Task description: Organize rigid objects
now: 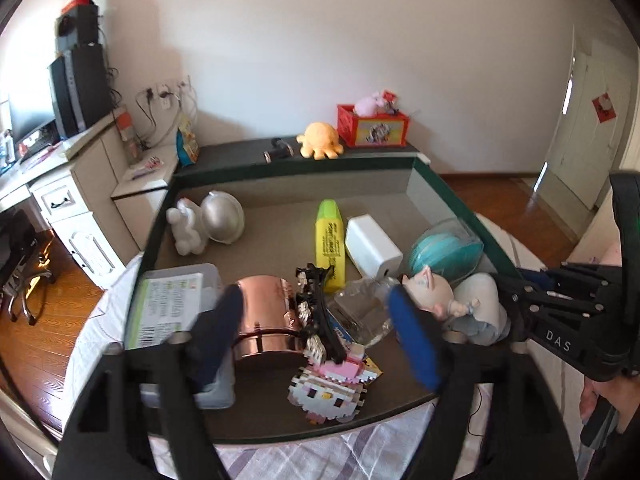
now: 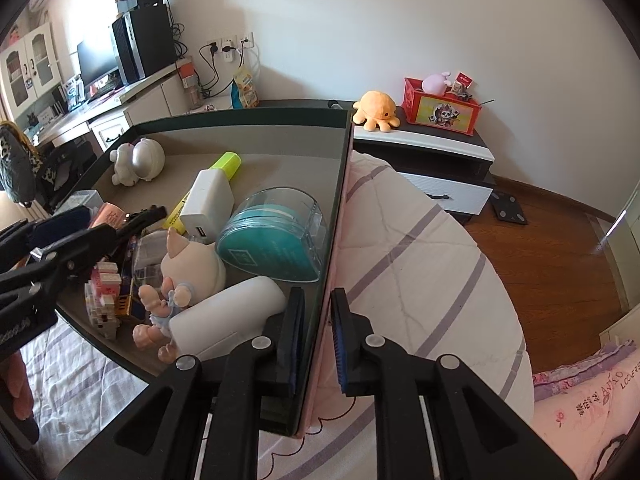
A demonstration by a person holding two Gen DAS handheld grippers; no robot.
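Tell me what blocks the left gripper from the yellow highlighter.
The left gripper is open; the shiny copper mug and black hair clip lie between it and the yellow highlighter.

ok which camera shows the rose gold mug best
The left wrist view: the rose gold mug lies on its side, centred between the open left gripper fingers. The right wrist view shows only a pink sliver behind that gripper.

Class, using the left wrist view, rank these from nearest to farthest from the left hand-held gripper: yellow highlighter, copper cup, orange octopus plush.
Measured from the left hand-held gripper:
1. Copper cup, between its fingers, in the tray.
2. Yellow highlighter, mid-tray, beyond the cup.
3. Orange octopus plush, on the cabinet behind the tray.
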